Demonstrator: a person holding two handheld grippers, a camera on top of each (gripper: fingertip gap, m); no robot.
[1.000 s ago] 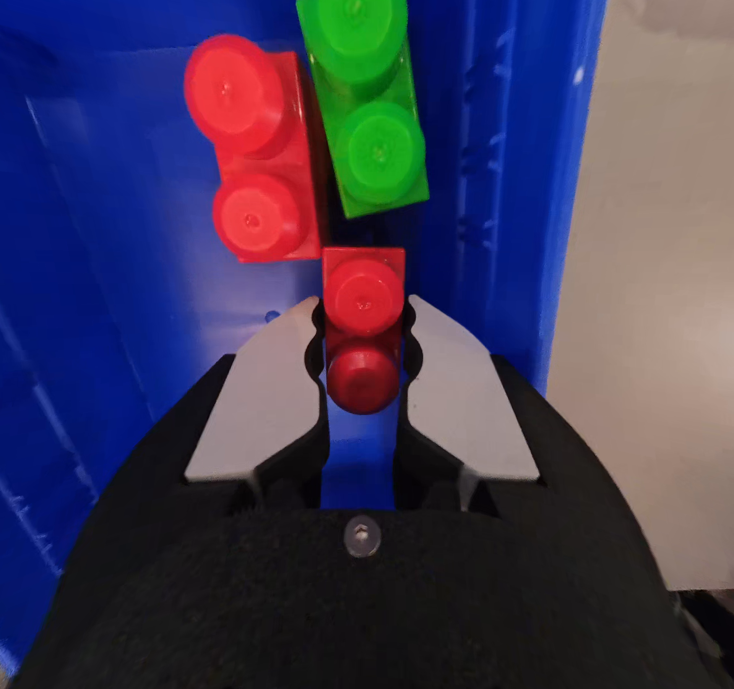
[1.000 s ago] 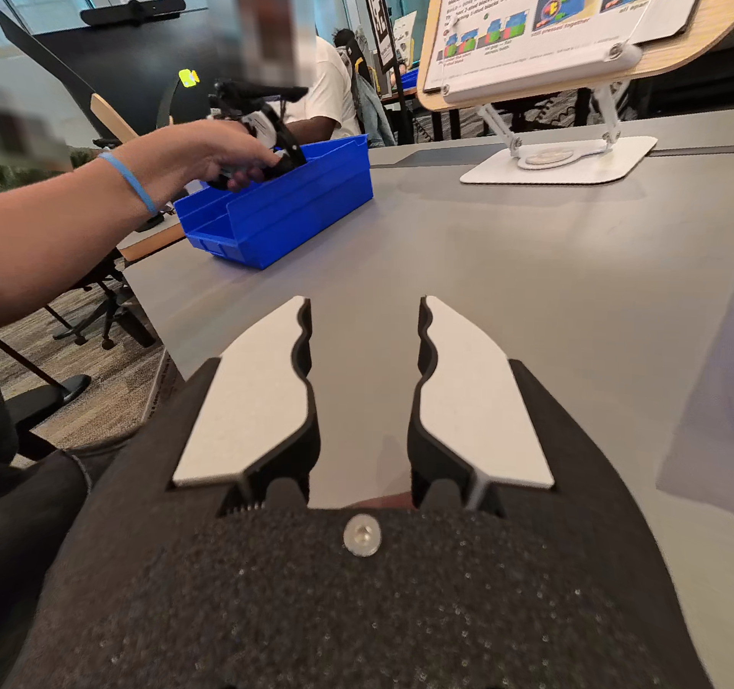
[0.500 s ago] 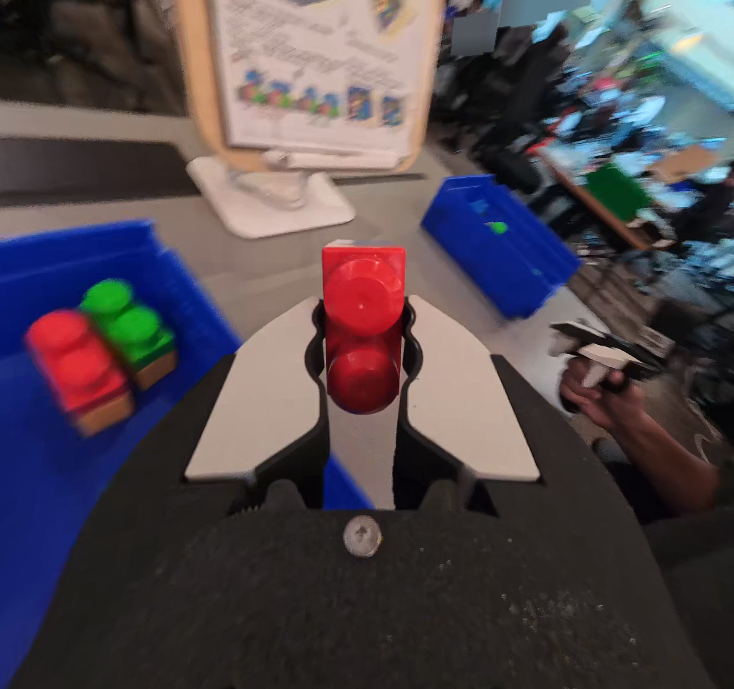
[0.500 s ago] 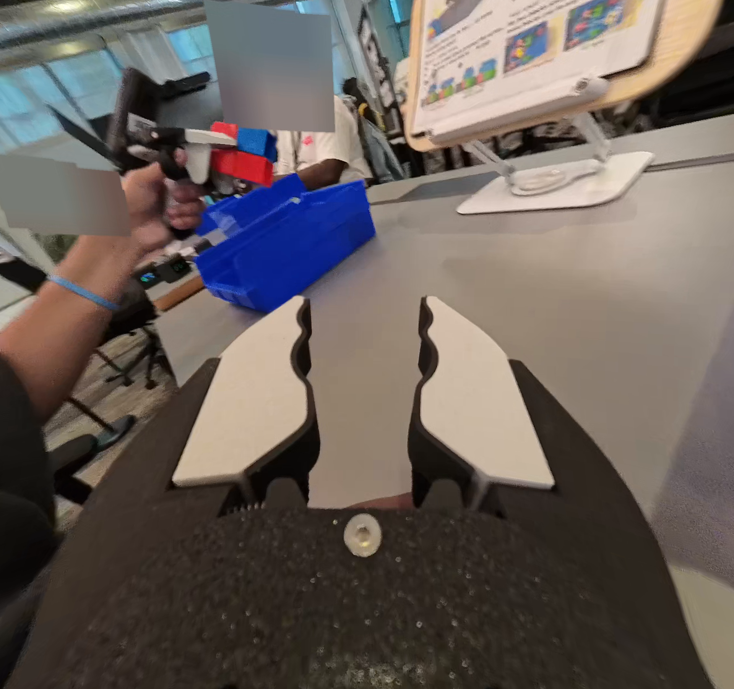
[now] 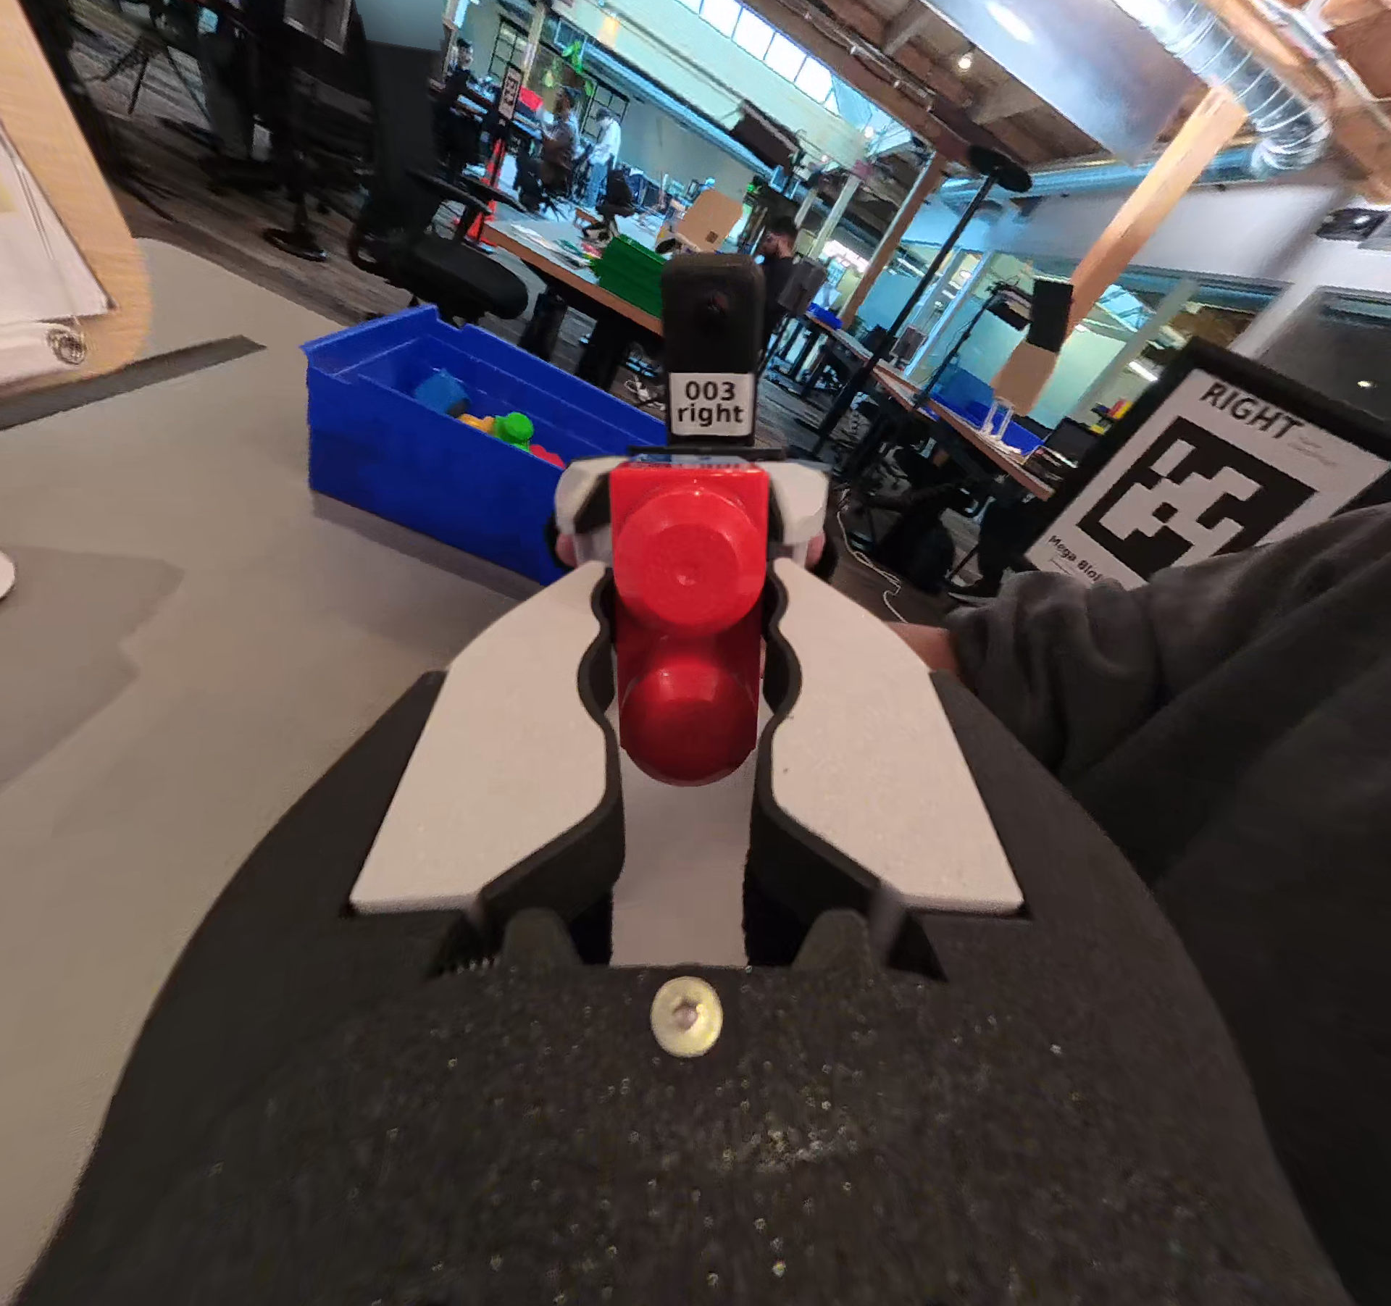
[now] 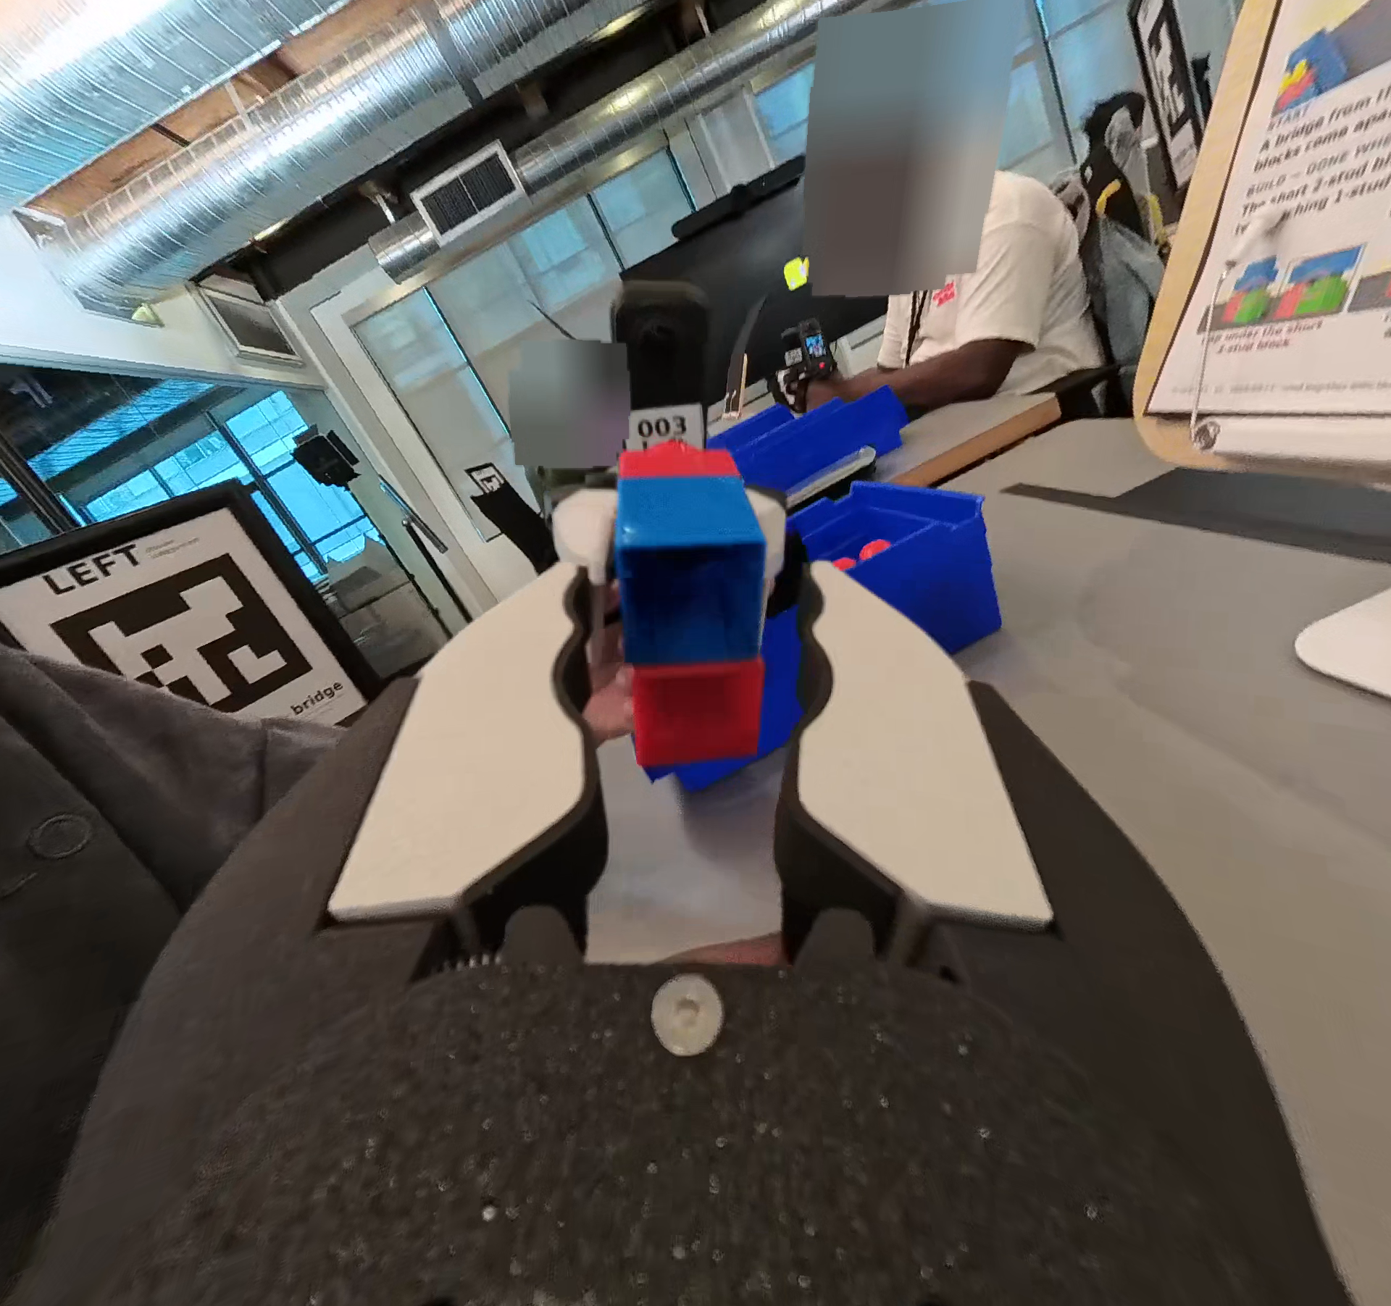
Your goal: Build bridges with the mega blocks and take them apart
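1. Lifted out of the blue bin point(image 6: 926, 577) since a second ago, the red block point(image 5: 686, 638) now hangs in the air over the desk point(image 5: 188, 668), clamped between the left gripper point(image 5: 686, 638) fingers.
2. Both grippers now face each other, so a hand-over or joining looks close.
3. A blue block point(image 6: 686, 577) is stuck under the red one.
4. Its long axis runs along the fingers, studs facing the left camera.
5. The right gripper point(image 6: 689, 668) is spread apart, empty, with the blocks just ahead of its tips.
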